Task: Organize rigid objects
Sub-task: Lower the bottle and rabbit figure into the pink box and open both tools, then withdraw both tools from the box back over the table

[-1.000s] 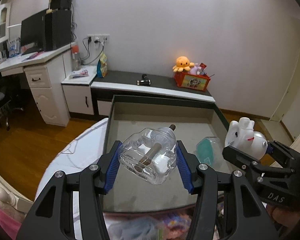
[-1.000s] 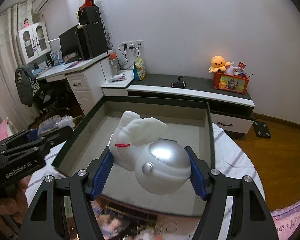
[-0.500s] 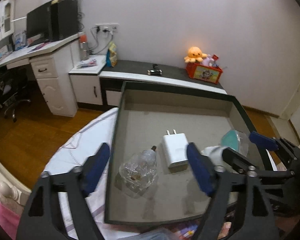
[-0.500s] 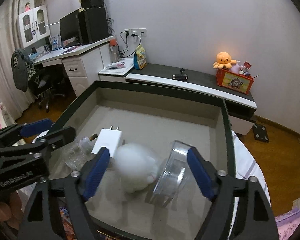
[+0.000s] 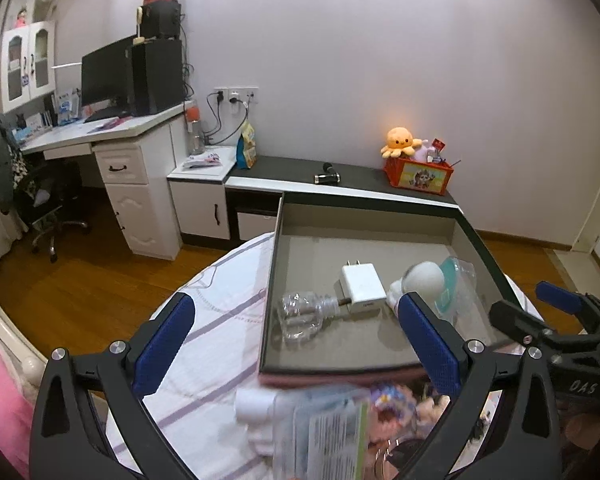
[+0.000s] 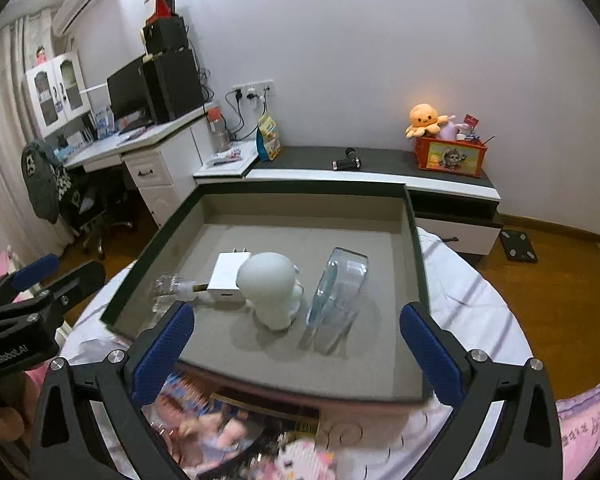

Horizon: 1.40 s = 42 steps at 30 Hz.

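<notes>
**Both my grippers empty, 4 objects lying in the tray**

My left gripper (image 5: 296, 344) has its jaws opening, already spread wide, with nothing between the blue pads (image 5: 164, 344); under it I see the white striped bedcover (image 5: 220, 312) and some blurred printed packaging (image 5: 324, 432) close to the lens. My right gripper (image 6: 296, 352) is the same: jaws opening, spread wide, no object between them, held just in front of the near edge of the tray, with blurred colourful packets (image 6: 236, 432) below it.

The shallow rectangular tray with dark rim and grey felt floor (image 6: 268, 352) sits on the bed ahead of both grippers. Going left to right across its floor:

1. A clear plastic bottle with a dark stem (image 5: 304, 316) lies on its side near the left wall, its neck pointing right toward the charger.
2. A white square plug-in charger with 2 metal prongs (image 5: 362, 286) lies flat, prongs toward the far wall, just beside the bottle's neck.
3. A white rounded toy figure with a dome-shaped end (image 6: 270, 288) rests against the charger's right side.
4. A clear, blue-tinted plastic container (image 6: 338, 286) stands tilted on its edge just right of the toy.

The far half of the tray floor is bare felt.
</notes>
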Motion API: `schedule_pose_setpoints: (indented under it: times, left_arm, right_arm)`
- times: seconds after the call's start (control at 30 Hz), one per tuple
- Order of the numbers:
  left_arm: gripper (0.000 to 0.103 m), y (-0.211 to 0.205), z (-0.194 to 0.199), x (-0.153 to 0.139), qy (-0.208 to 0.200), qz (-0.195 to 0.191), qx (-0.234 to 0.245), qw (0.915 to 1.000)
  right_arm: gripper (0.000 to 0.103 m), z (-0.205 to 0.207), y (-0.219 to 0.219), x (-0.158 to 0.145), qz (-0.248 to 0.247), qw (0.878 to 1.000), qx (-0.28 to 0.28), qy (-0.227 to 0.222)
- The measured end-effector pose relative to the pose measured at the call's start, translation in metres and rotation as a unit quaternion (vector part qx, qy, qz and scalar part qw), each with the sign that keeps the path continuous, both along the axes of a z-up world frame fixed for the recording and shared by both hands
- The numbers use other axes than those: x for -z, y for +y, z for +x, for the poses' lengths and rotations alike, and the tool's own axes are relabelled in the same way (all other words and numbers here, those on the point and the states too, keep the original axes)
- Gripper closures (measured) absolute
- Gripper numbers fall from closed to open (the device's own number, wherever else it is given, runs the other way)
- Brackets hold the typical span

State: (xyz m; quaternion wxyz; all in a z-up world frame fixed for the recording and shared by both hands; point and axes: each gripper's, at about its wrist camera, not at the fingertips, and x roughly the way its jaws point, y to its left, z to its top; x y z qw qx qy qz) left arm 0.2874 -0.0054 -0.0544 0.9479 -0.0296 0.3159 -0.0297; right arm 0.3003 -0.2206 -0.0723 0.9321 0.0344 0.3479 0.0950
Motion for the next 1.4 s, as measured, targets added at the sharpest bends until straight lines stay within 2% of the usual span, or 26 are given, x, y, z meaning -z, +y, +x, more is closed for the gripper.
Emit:
schedule_pose_setpoints:
  times: [0.43,0.77,1.13,1.4]
  left_arm:
    - [0.000,0.005,-0.075,-0.019,-0.023,0.006,-0.011,0.9997]
    - [0.000,0.006,-0.128,-0.029,-0.040,0.010,-0.023,0.9989]
    - [0.000,0.000,-0.169,-0.019,-0.031,0.013,-0.016,0.9993]
    - [0.000,0.002,-0.185,-0.025,-0.041,0.011,-0.019,0.9989]
  right_arm:
    - [0.000,-0.080,-0.004,-0.024,0.008,0.999,0.023,-0.031]
    - [0.000,-0.134,-0.012,-0.030,0.010,0.997,0.054,-0.047]
    - [0.000,-0.170,-0.020,-0.022,0.004,0.997,0.066,-0.039]
    - [0.000,-0.180,-0.015,-0.024,0.004,0.997,0.062,-0.044]
